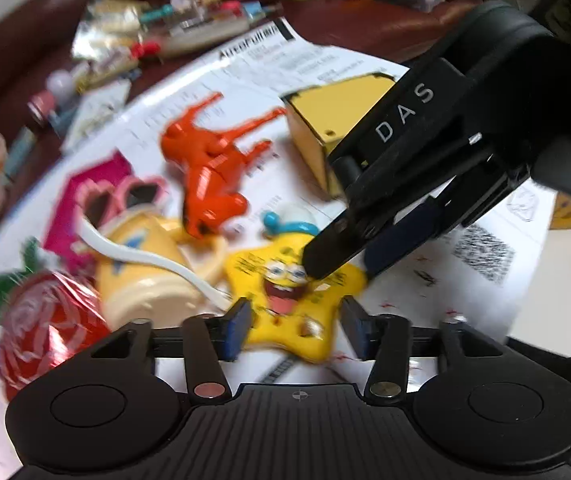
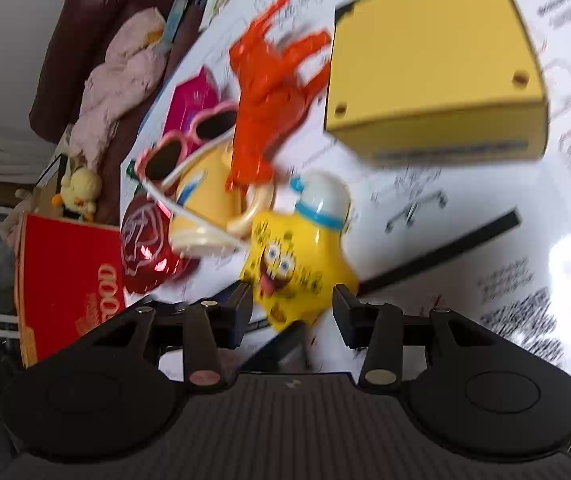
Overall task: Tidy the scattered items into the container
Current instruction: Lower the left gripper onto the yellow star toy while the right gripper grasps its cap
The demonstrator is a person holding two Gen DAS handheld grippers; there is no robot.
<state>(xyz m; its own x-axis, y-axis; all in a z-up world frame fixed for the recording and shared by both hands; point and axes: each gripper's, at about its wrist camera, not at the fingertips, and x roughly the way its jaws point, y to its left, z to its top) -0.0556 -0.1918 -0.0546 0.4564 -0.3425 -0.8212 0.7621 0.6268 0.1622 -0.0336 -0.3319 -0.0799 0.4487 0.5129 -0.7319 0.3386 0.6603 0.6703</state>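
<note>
Around the yellow star toy on the printed sheets, motion blur smears most print. The right tool, marked "DAS", crosses its face and hides the yellow box's corner; its jaws stand apart. The left tool brackets the star, apart too. The red box reads "GOOD", cut off.

Pretty cramped ahead of your left claw: the yellow star toy sits right between its fingers, and the right claw comes in from the upper right, tips over the same toy. To its left, the yellow cup and orange figure crowd in. Past the right claw, the yellow box blocks the upper right; bare paper lies open to the right.
</note>
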